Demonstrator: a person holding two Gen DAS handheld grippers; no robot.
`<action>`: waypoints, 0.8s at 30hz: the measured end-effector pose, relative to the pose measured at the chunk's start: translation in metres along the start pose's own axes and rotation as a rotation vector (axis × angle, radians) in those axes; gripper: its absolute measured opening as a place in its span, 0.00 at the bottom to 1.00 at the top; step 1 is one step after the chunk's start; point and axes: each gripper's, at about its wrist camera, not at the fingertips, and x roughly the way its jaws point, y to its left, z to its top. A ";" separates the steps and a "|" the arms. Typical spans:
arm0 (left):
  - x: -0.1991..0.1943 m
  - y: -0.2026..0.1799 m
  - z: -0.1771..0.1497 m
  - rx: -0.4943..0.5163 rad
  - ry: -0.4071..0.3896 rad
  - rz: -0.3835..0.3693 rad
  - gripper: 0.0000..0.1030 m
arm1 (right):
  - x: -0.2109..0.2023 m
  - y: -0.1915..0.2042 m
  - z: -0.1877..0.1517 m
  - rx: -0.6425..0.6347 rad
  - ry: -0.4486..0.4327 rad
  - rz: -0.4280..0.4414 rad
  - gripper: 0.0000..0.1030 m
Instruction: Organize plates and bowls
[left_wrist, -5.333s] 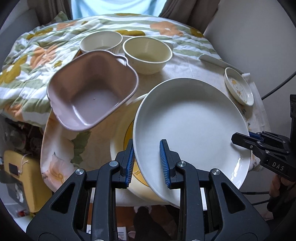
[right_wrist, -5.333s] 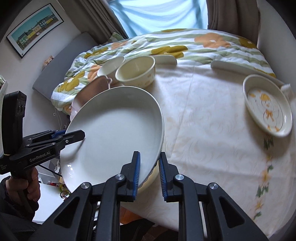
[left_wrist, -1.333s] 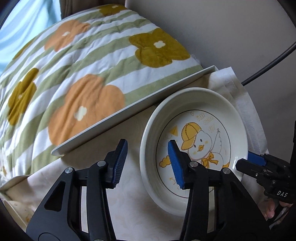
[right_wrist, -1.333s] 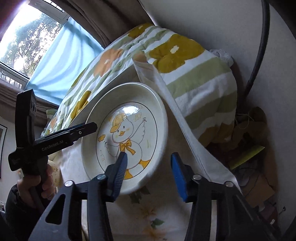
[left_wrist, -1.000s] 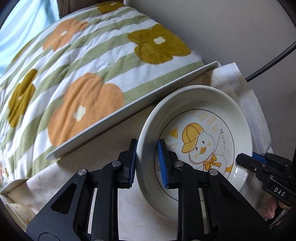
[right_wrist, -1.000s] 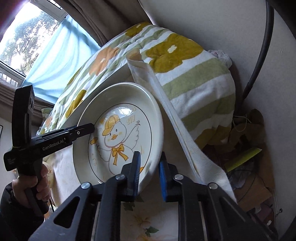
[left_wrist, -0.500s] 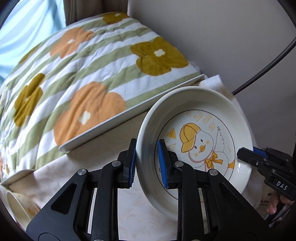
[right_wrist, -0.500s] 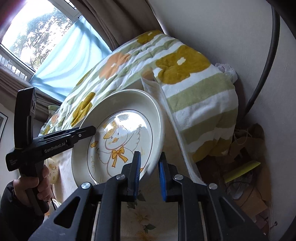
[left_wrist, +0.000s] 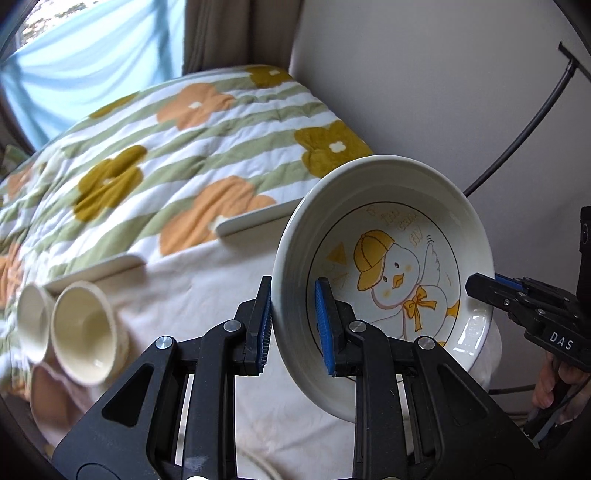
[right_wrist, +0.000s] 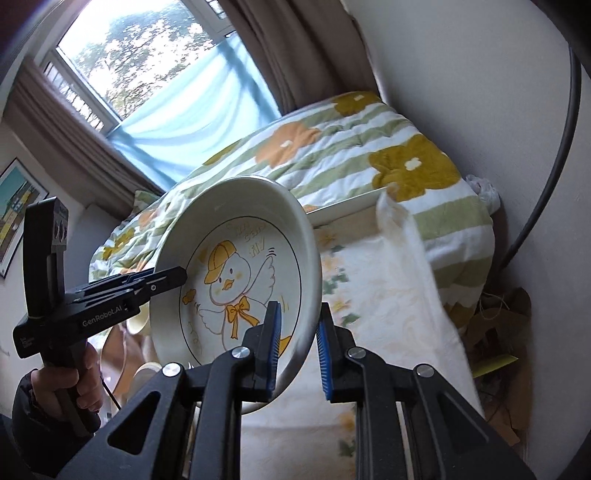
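A cream duck-print plate (left_wrist: 402, 236) is held off the table, tilted on edge. My left gripper (left_wrist: 293, 317) is shut on its left rim. My right gripper (right_wrist: 297, 345) is shut on its right rim; the plate (right_wrist: 240, 236) fills the middle of the right wrist view. Each gripper shows in the other's view: the right one (left_wrist: 480, 288) at the plate's far rim, the left one (right_wrist: 173, 275) likewise. Two cream bowls (left_wrist: 79, 328) stand on the table at the left, blurred.
A floral quilt (left_wrist: 177, 140) lies behind the table, with long white trays (left_wrist: 255, 221) at its edge. The tablecloth (right_wrist: 388, 295) covers the table below. A wall and a black cable (left_wrist: 524, 125) are close on the right. A pinkish dish (left_wrist: 51, 398) shows at lower left.
Both grippers closed on the duck plate's rims about a second ago. They have since lifted it off the table and tilted it up, moving back so the bowls come into view.
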 end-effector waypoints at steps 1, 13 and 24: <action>-0.012 0.006 -0.011 -0.012 -0.010 0.008 0.19 | -0.002 0.009 -0.006 -0.013 0.002 0.011 0.17; -0.095 0.091 -0.155 -0.212 0.003 0.098 0.19 | 0.020 0.102 -0.088 -0.123 0.136 0.114 0.17; -0.086 0.148 -0.232 -0.395 0.074 0.137 0.19 | 0.082 0.146 -0.130 -0.224 0.301 0.145 0.17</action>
